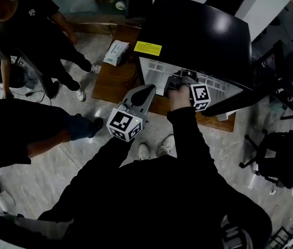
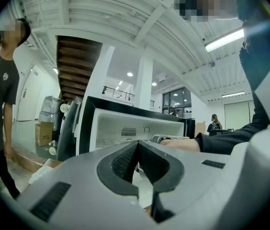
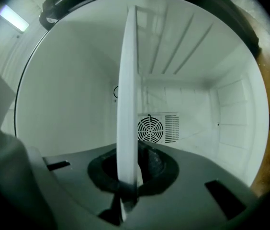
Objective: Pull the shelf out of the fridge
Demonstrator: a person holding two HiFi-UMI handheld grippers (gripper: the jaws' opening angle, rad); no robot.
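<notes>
Now the right tongs (image 3: 128,178) are squeezed tight on the front edge of the white shelf (image 3: 127,80). The shelf runs up the middle of the right gripper view and sits inside the black fridge (image 1: 198,30). A round fan grille (image 3: 150,128) shows on the fridge's back wall. The left tongs (image 2: 137,147) are closed with nothing in them. They hang in the air just in front of the open fridge, near the middle of the head view.
</notes>
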